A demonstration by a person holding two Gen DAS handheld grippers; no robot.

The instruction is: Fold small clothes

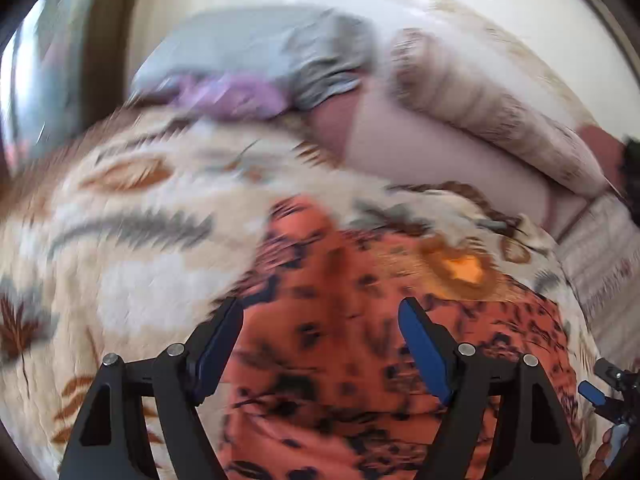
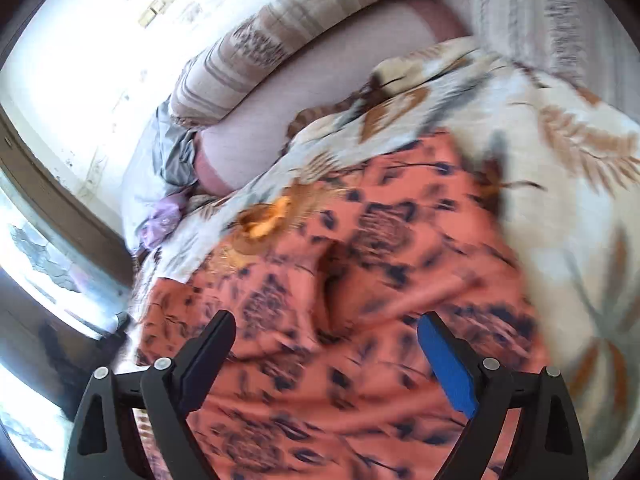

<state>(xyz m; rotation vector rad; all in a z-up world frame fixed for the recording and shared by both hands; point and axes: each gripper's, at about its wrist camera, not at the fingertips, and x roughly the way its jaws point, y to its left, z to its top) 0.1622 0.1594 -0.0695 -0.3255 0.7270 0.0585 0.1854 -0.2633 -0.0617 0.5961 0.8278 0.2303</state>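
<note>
An orange garment point(image 1: 320, 392) with a dark flower print lies crumpled on a cream, leaf-patterned quilt point(image 1: 140, 220). A gold embroidered patch point(image 1: 460, 268) shows at its far edge. My left gripper point(image 1: 320, 308) hovers over the garment, open, with nothing between its blue pads. In the right wrist view the same garment point(image 2: 380, 240) fills the middle. My right gripper point(image 2: 328, 318) is open above it, and no cloth is pinched. The right gripper's tip point(image 1: 600, 394) also peeks in at the left wrist view's right edge. Both views are blurred.
A striped pillow point(image 1: 480, 108) and a pink sheet point(image 1: 420, 148) lie beyond the quilt. A grey cloth point(image 1: 260, 48) and a crumpled purple cloth point(image 1: 232, 94) sit at the far side of the bed. A dark door or window frame point(image 2: 60, 200) runs along the left.
</note>
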